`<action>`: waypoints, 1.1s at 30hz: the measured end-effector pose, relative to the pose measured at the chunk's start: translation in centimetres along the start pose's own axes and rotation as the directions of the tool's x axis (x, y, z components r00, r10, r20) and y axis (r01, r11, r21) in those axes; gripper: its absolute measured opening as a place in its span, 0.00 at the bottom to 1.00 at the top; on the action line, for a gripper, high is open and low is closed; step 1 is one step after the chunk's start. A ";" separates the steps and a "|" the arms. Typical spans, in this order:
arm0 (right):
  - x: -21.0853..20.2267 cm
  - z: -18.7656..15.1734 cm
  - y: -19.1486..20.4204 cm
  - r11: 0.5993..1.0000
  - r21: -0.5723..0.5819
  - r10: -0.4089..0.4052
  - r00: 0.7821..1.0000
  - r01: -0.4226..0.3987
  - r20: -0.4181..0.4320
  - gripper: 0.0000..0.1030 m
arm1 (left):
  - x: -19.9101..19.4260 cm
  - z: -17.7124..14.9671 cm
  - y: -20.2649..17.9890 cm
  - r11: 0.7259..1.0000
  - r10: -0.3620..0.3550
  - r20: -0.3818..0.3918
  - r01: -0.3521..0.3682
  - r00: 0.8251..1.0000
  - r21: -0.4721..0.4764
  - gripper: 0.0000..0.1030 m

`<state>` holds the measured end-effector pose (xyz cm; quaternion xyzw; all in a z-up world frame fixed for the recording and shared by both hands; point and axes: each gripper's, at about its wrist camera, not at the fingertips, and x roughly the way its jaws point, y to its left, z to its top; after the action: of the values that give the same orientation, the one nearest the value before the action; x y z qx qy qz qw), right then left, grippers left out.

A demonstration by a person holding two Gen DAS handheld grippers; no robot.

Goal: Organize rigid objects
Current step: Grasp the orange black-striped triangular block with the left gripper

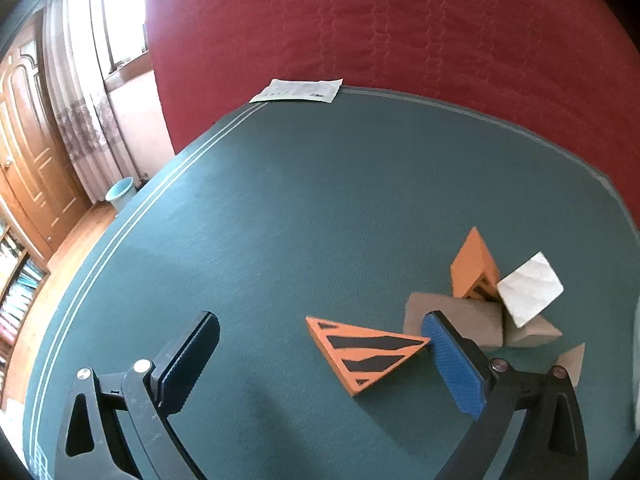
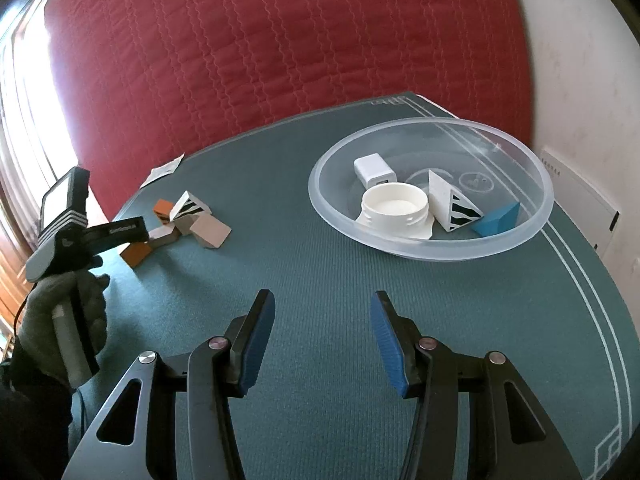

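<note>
An orange wedge with black stripes lies flat on the green table mat. It sits between the wide-apart fingers of my left gripper, which is open, and its right tip reaches the blue pad. Just beyond are an upright orange wedge, a white block and grey blocks. My right gripper hangs open over bare mat with nothing in it. A clear bowl to its right holds a white charger cube, a white lid, a striped white wedge and a blue wedge.
A paper sheet lies at the table's far edge against a red quilted backdrop. In the right wrist view a gloved hand holds the left tool beside the block pile. A light blue bin stands on the floor.
</note>
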<state>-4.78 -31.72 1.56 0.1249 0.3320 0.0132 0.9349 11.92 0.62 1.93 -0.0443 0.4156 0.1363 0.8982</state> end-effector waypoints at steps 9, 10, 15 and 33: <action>0.0 -0.1 0.0 1.000 0.001 0.001 1.000 -0.001 -0.002 0.50 | -0.3 -2.1 2.9 1.000 0.017 -0.032 -0.016 0.999 0.018 1.00; 0.0 -0.1 0.0 1.000 0.001 0.001 1.000 -0.001 -0.002 0.50 | -0.3 -2.2 3.1 1.000 0.020 -0.032 -0.020 0.999 0.019 1.00; -0.1 -0.1 0.0 1.000 0.000 0.000 1.000 0.000 -0.004 0.50 | -0.4 -2.3 3.9 0.999 0.026 -0.027 -0.025 0.999 0.020 1.00; 1.1 -0.2 0.7 1.000 -0.009 -0.002 0.999 0.001 -0.051 0.50 | 0.0 -1.6 3.5 0.990 -0.134 0.008 0.134 0.991 0.048 0.31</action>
<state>-4.03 -30.90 0.91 0.1202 0.3559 0.0170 0.9266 9.77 3.66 1.07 -0.0500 0.4095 0.0659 0.9085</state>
